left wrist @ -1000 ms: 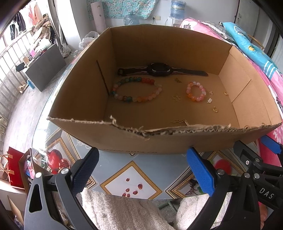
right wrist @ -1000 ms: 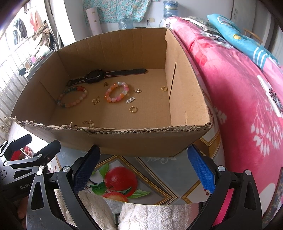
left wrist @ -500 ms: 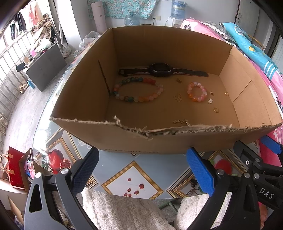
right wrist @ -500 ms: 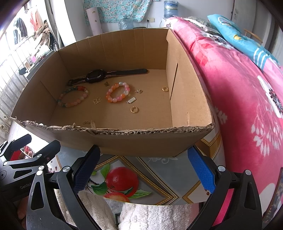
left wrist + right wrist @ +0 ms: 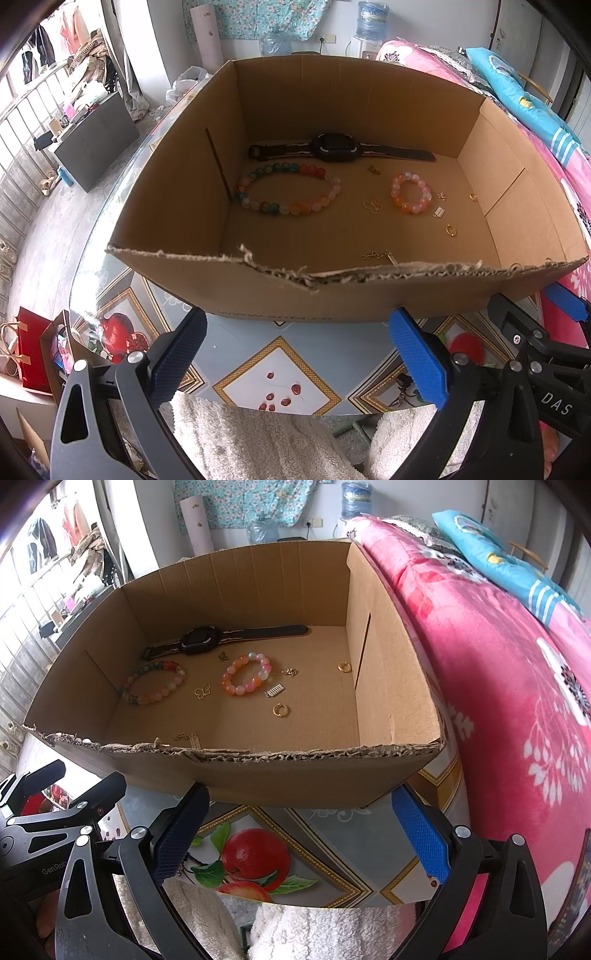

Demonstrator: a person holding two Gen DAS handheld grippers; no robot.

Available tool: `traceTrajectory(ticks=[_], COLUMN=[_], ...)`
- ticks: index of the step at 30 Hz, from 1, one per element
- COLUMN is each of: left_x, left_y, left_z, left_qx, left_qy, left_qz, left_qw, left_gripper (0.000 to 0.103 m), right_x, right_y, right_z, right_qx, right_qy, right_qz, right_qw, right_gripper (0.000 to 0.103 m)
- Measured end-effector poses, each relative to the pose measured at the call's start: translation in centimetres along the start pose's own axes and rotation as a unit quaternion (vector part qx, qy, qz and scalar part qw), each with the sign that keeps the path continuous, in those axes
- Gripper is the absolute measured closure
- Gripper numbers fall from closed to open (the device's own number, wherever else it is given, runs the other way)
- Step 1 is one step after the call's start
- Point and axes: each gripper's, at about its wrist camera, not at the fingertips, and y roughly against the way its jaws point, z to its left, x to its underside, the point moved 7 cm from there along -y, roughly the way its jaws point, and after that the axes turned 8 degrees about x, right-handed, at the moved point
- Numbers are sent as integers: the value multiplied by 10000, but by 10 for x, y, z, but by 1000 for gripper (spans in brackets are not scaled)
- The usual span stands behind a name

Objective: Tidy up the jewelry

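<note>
An open cardboard box [image 5: 266, 299] with a ragged, torn near rim is seen on a glass-topped table [image 5: 280, 354] printed with fruit motifs; all places below are given relative to this box

Inside, on the box floor:
- a black wristwatch [image 5: 334, 149] is laid flat along the far wall, strap stretched out to both sides
- a large bracelet [image 5: 290, 188] of round beads, mixed teal, red, orange, pink and white, is laid just in front of the watch, toward the left wall
- a small bracelet [image 5: 410, 192] of pink, orange and white beads is laid right of the large one, apart from it
- a gold butterfly charm [image 5: 372, 205] is placed between the two bracelets
- a smaller dark charm [image 5: 222, 657] is seen between watch and small bracelet
- a gold ring [image 5: 281, 710] is placed nearer the front than the small bracelet; a second gold ring [image 5: 344, 666] is close to the right wall
- a small silver barred clasp [image 5: 274, 691] lies just right of the small bracelet
- a gold chain [image 5: 376, 254] lies by the near wall, partly hidden by the torn rim

Left gripper [image 5: 295, 358] is held outside the box, before its near wall, blue pads spread wide, nothing between them. Right gripper [image 5: 301, 834] is likewise held outside the near wall, spread wide and empty. A pink floral blanket [image 5: 498, 672] is seen right of the box
</note>
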Motion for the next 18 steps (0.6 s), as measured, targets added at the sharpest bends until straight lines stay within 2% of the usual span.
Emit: traceTrajectory(ticks=[18], left_x=[0], left_y=[0], left_z=[0], left_qx=[-3], left_qy=[-5], left_qz=[-4], left_qw=[10000], left_gripper=[6], right_x=[2], right_y=[0], right_z=[-2], right_qx=[-16], right_qy=[-3], right_qz=[-9], right_qw=[10000], right_gripper=[8])
